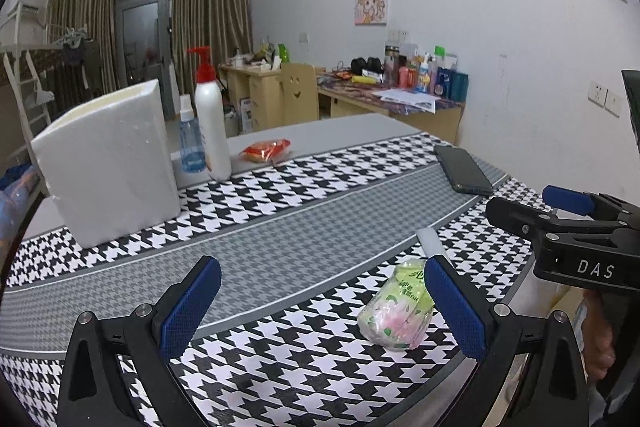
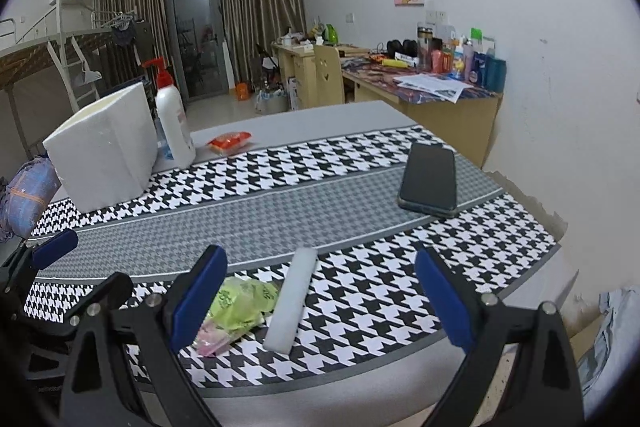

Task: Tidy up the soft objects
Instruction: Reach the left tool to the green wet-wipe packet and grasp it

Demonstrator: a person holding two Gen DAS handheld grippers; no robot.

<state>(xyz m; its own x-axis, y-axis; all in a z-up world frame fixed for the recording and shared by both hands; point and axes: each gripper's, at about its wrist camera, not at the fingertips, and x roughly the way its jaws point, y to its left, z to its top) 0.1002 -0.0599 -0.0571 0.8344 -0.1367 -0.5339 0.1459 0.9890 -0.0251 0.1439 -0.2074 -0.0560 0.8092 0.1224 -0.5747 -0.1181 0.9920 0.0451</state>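
Both grippers hover with fingers spread wide and empty. The tissue pack point(image 1: 396, 307) lies just inside the left gripper's point(image 1: 322, 307) right finger; the white foam strip point(image 2: 294, 299) lies between the right gripper's point(image 2: 320, 299) fingers, nearer the left one. Risks, as judged: an off-centre closure may push the pack aside; the two items nearly touch, so one may drag the other; the smartphone point(image 2: 430, 181) lies beyond the fingertips, well clear.

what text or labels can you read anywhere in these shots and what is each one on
"DAS": white letters on the black body of the right gripper.
Green tissue pack: printed characters, too blurred to read.
White pump bottle: reddish label marking, unreadable.
Bottles and papers on the far desk: too small to read.
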